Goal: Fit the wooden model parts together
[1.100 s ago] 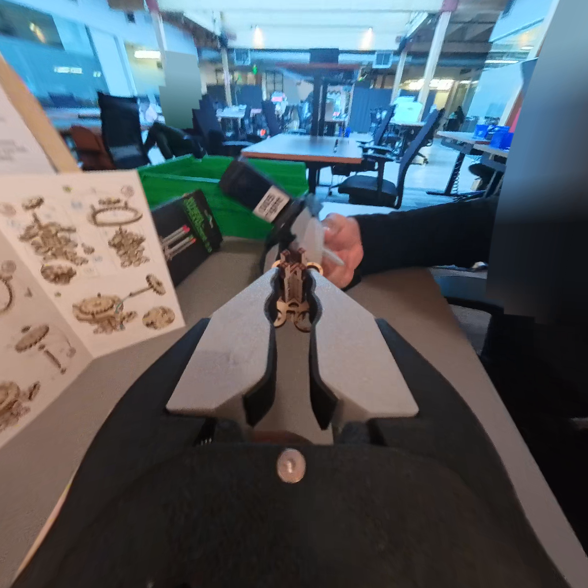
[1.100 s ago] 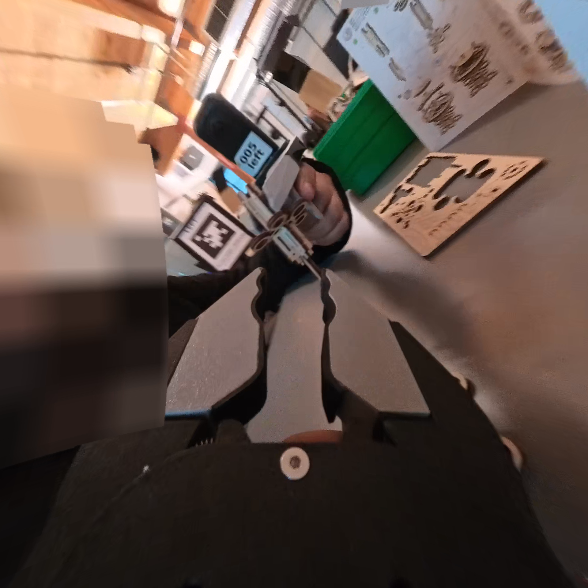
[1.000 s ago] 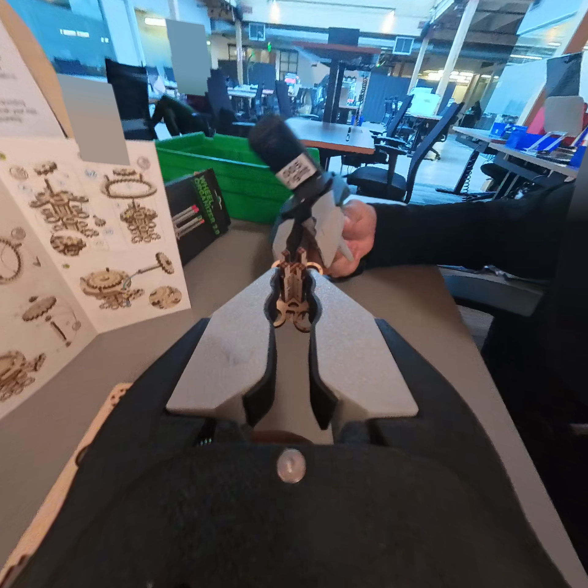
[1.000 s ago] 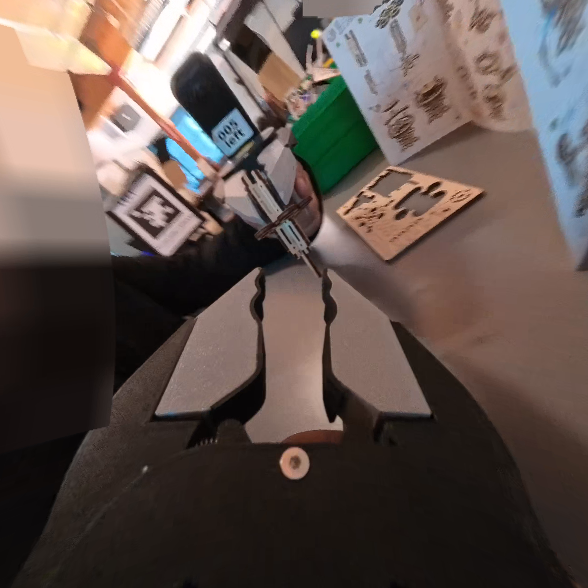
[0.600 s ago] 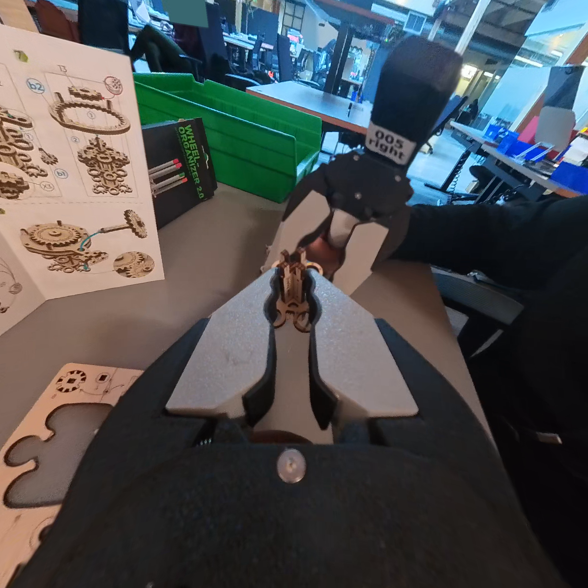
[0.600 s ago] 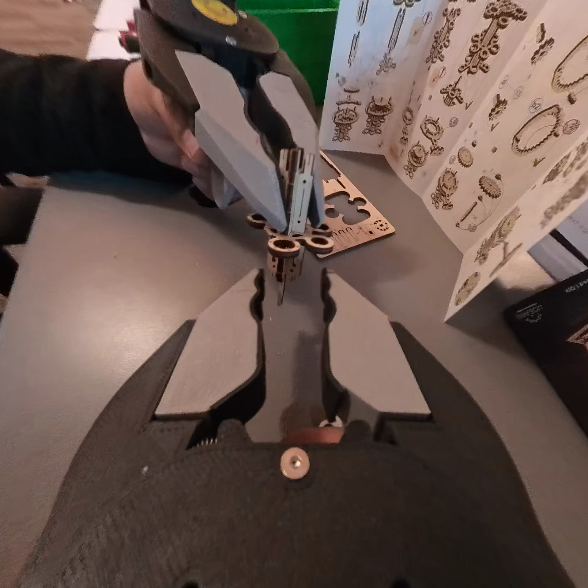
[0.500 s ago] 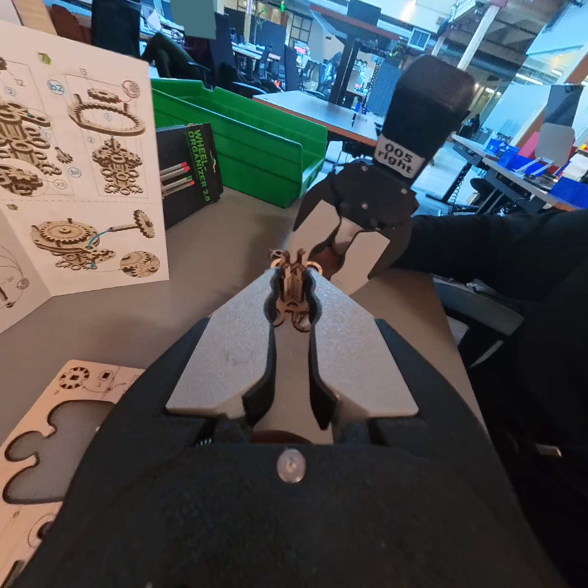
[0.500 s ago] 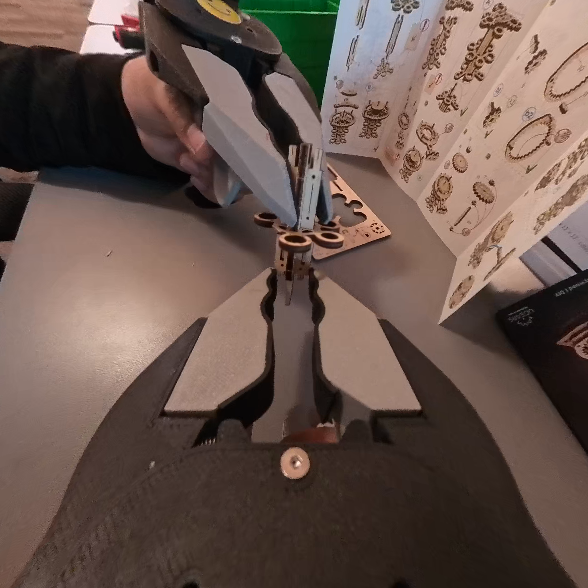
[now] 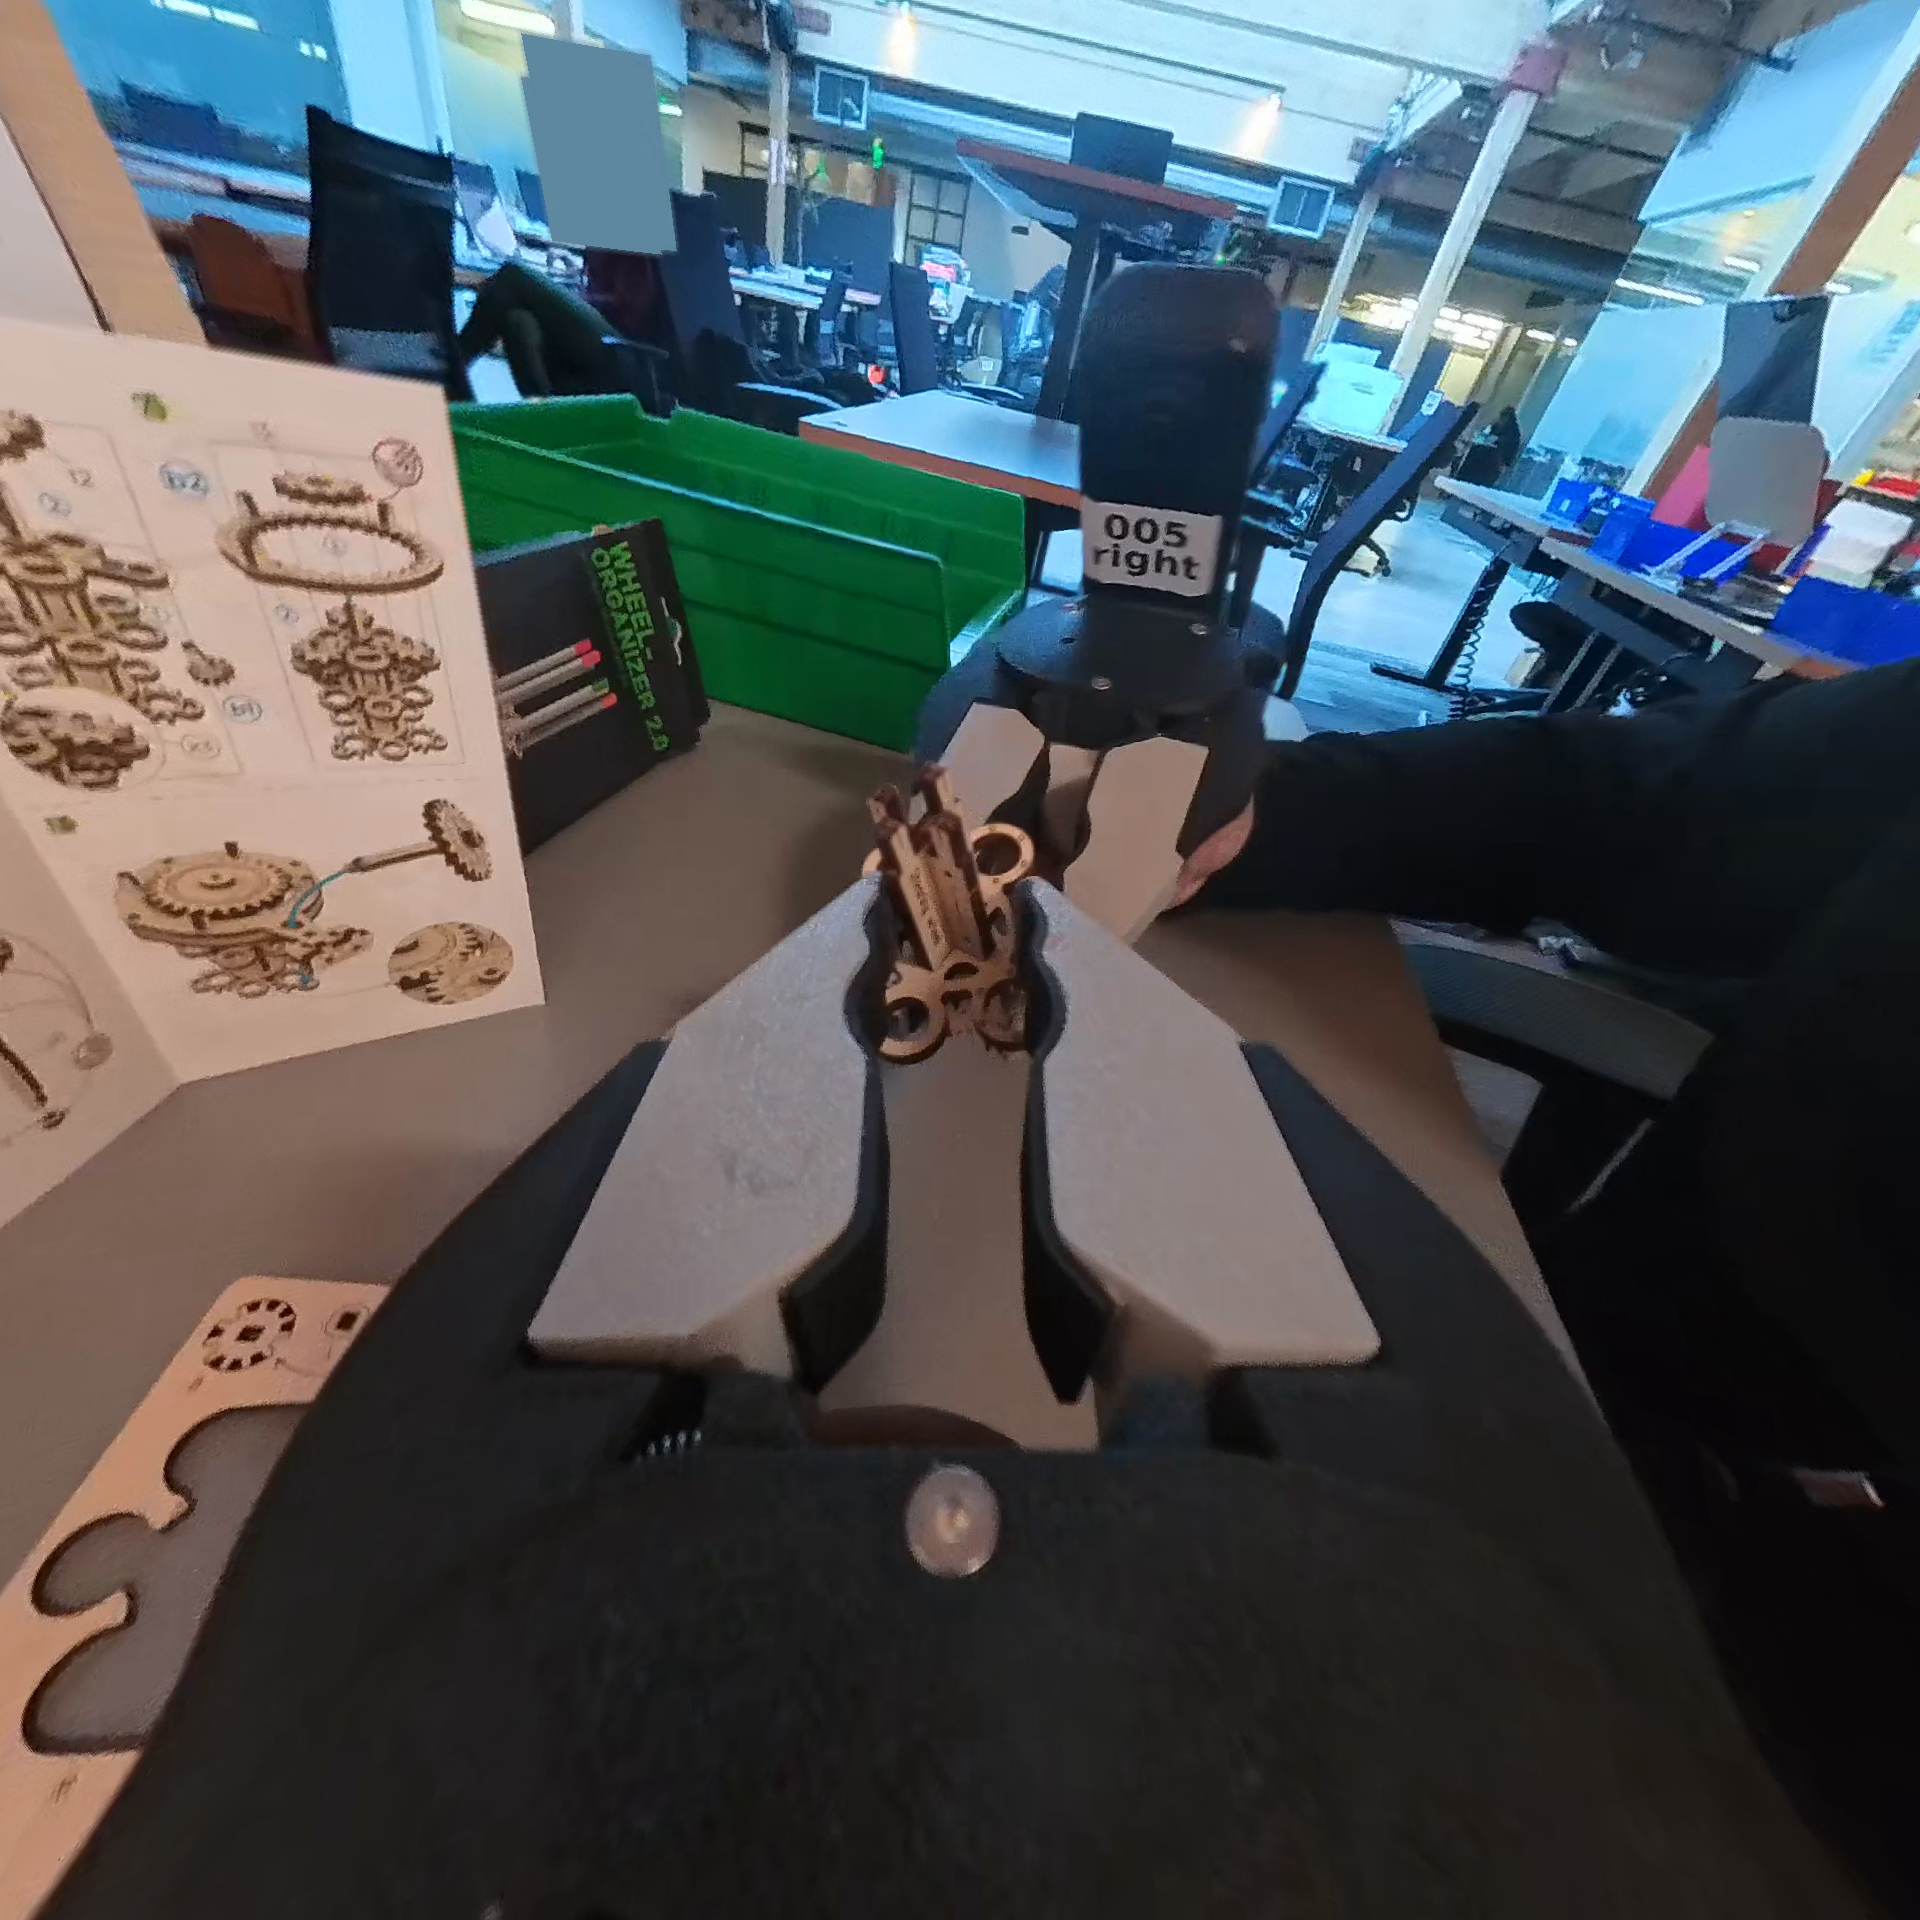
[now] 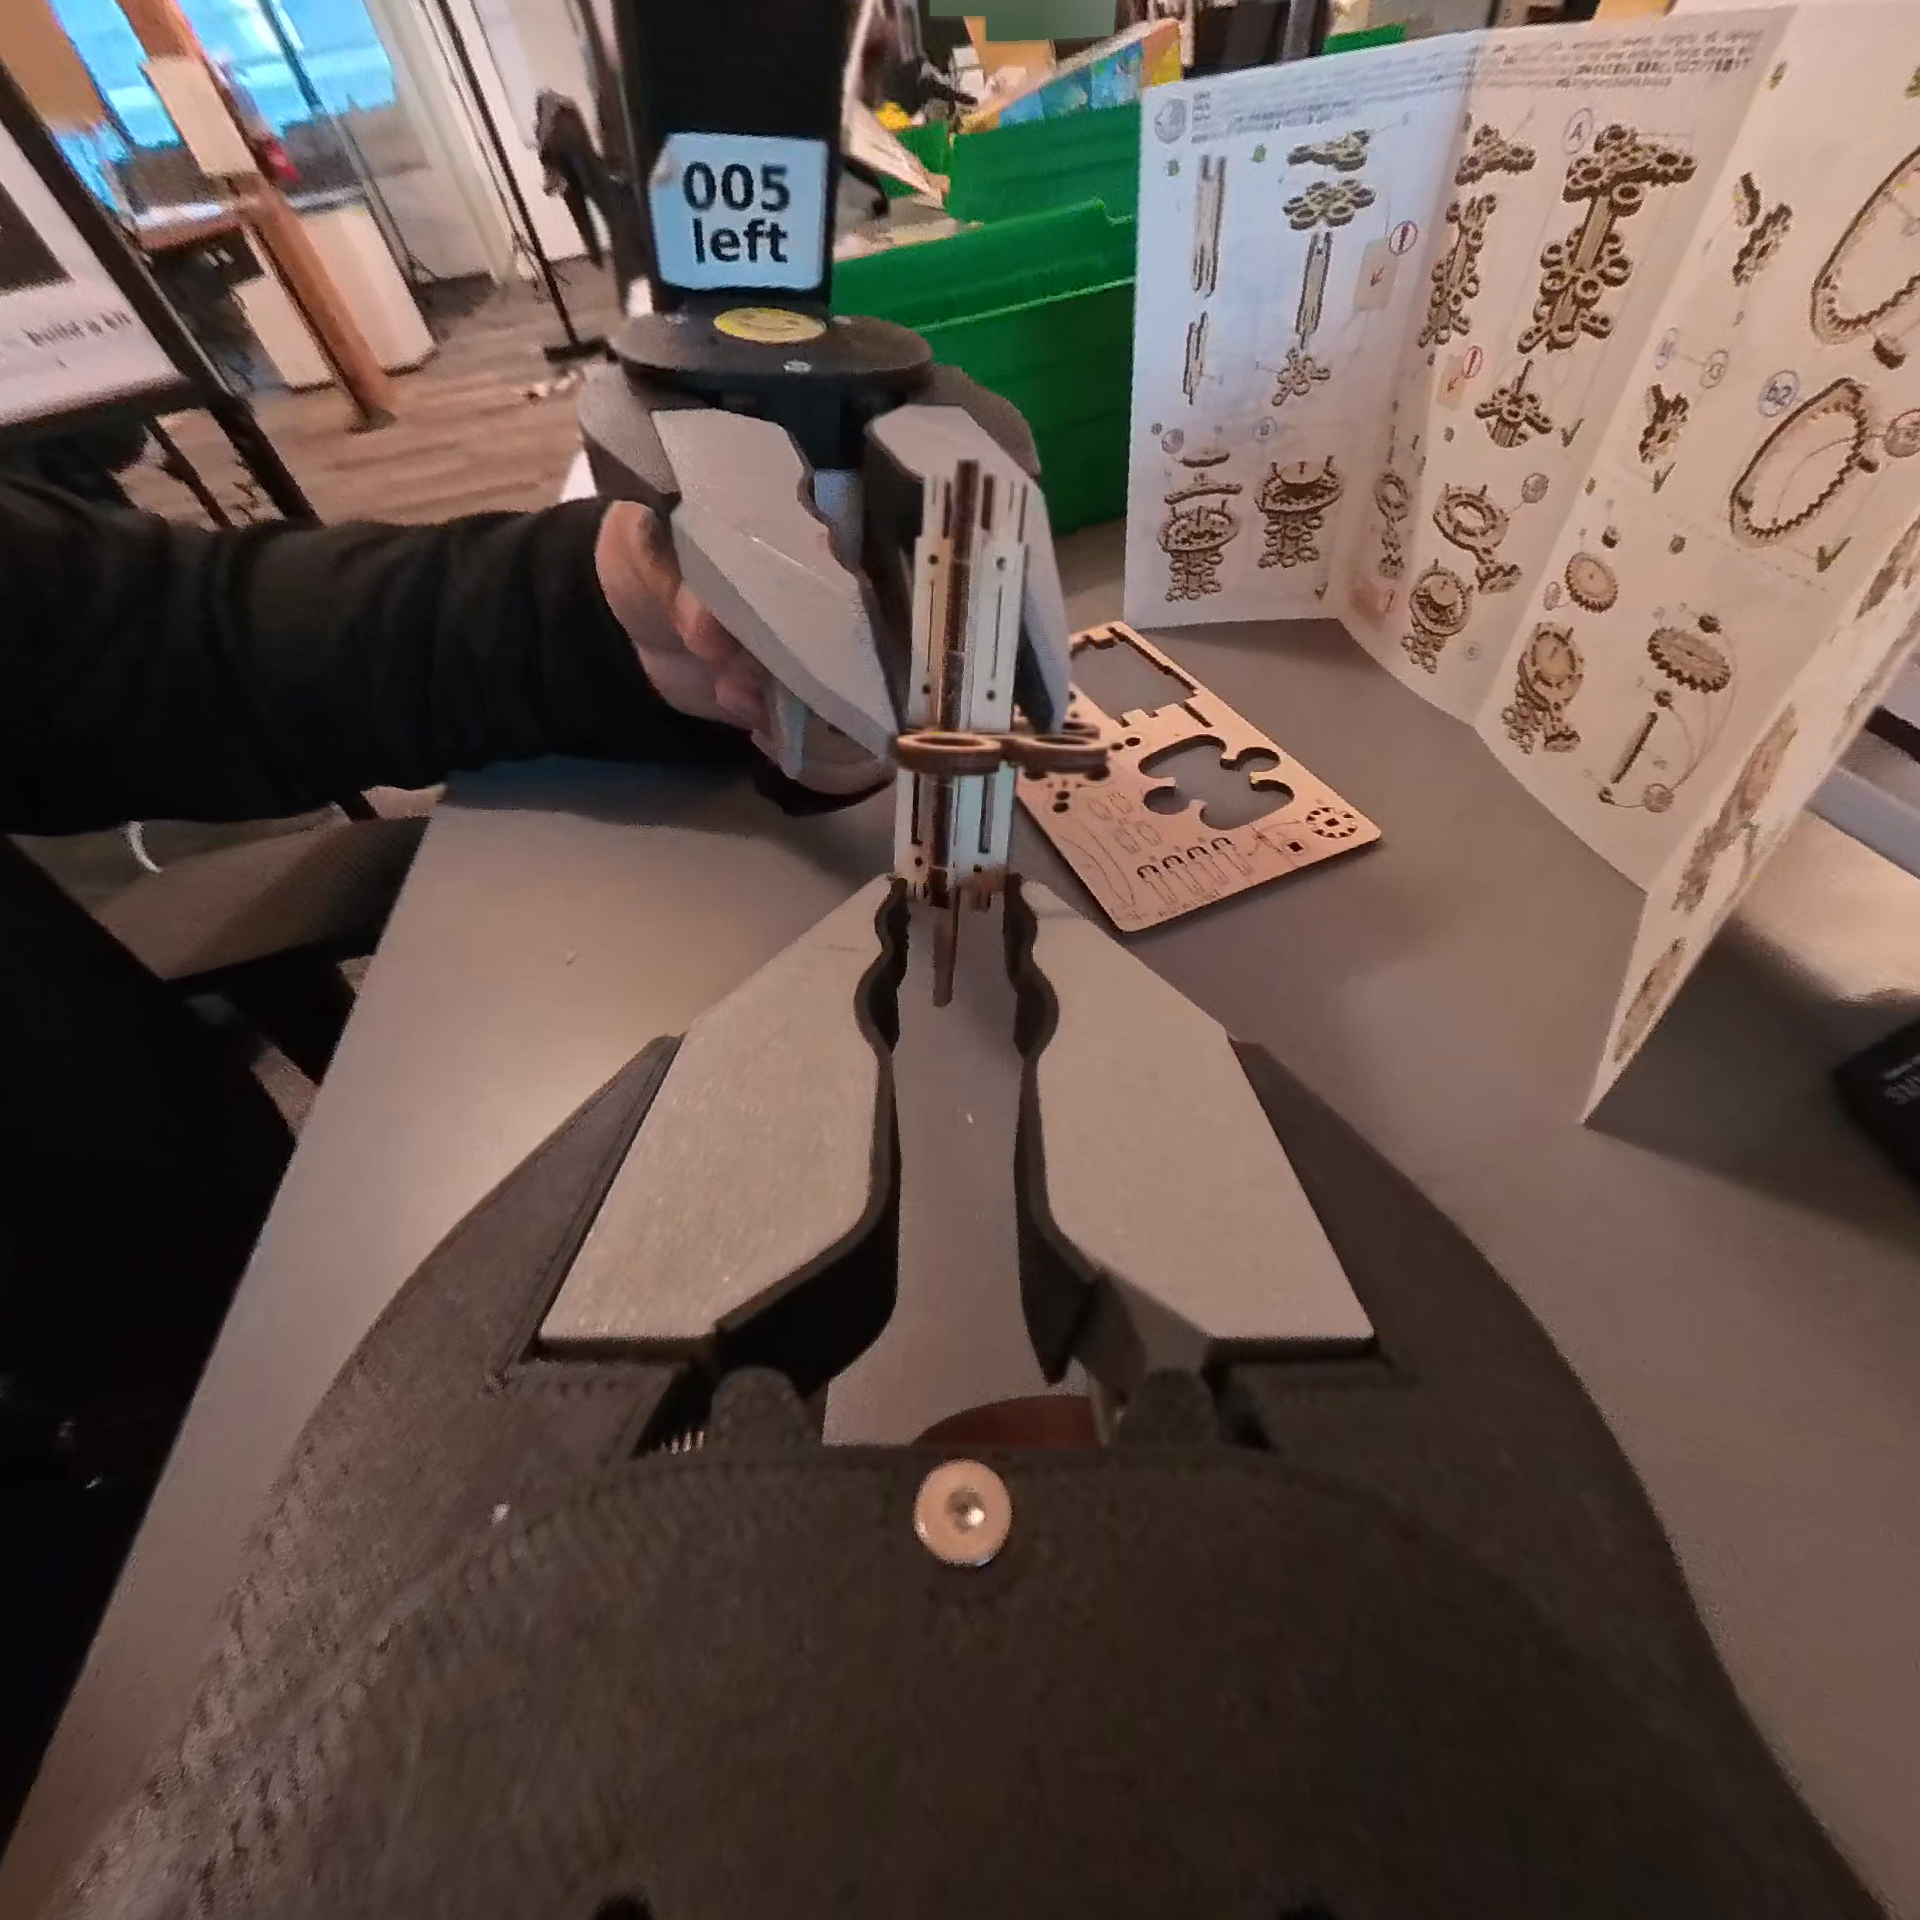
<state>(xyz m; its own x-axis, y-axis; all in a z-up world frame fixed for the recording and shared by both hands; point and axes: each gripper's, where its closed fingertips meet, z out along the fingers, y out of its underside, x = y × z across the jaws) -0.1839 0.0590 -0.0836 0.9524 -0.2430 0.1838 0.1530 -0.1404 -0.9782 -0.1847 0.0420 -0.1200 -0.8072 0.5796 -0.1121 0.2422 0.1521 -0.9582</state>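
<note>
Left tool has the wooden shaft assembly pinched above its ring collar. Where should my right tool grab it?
Take the bare shaft end below the ring collar, coming from beneath along its axis. That stretch is slim, straight and free; the left tool covers everything above. The right tool is already lined up there, jaws slightly apart.

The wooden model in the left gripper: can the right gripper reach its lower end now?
Probably yes. The wooden model hangs down from the left gripper, and its lower tip already sits between the open fingers of the right gripper. Nothing stands between them.
</note>
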